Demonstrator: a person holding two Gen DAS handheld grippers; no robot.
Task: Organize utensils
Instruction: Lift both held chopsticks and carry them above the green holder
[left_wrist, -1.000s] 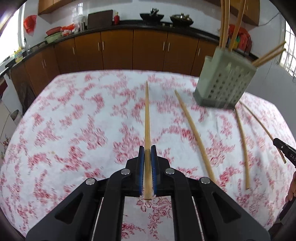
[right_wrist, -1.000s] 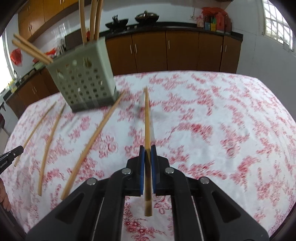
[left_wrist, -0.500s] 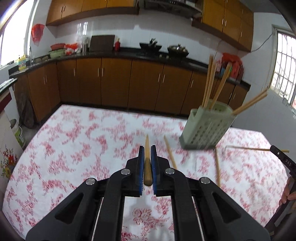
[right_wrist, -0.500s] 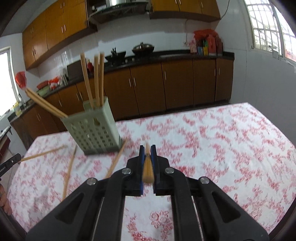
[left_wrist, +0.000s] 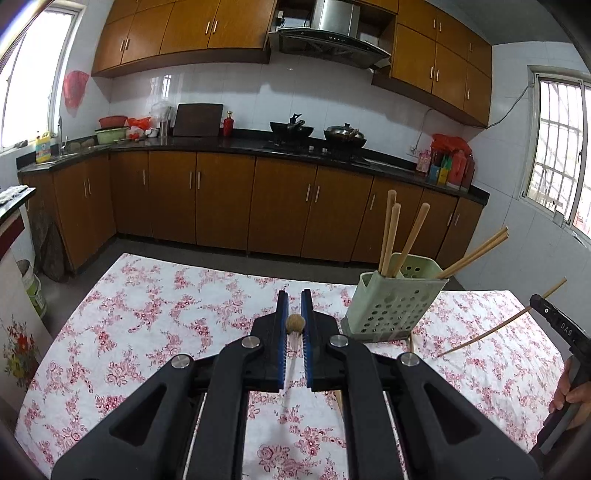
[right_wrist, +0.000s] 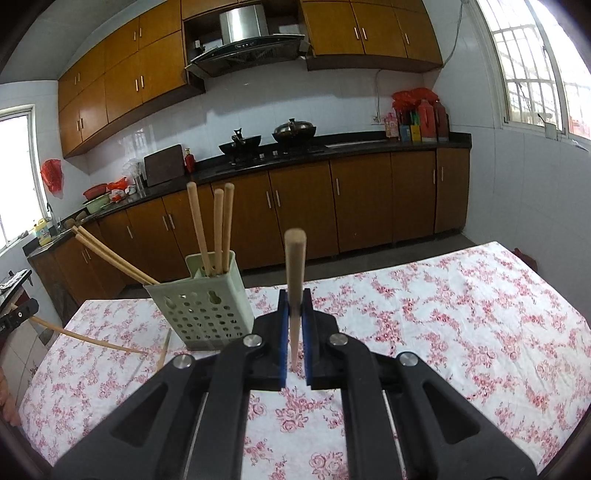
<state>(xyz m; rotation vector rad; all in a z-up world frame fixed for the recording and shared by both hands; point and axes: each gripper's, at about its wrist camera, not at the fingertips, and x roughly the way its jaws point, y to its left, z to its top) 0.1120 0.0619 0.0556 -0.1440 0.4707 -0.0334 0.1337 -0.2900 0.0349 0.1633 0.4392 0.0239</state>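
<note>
Two chopsticks are held aloft, one per tool: the left gripper (left_wrist: 294, 325) pinches a chopstick (left_wrist: 295, 324) seen end-on, and the right gripper (right_wrist: 294, 332) clamps an upright chopstick (right_wrist: 294, 280). At its ten o'clock, the green perforated holder (right_wrist: 201, 306) contains five chopsticks on the floral tablecloth (right_wrist: 443, 314).

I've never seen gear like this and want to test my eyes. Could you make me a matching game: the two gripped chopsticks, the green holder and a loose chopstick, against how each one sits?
Things:
1. left chopstick
2. right chopstick
3. green holder
4. loose chopstick

States:
A. lying flat on the tablecloth
B. standing upright, with stored chopsticks inside
C. gripped, sticking upward
D. gripped, end facing its own camera

Pairs: 1-D, 2-C, 3-B, 4-A
</note>
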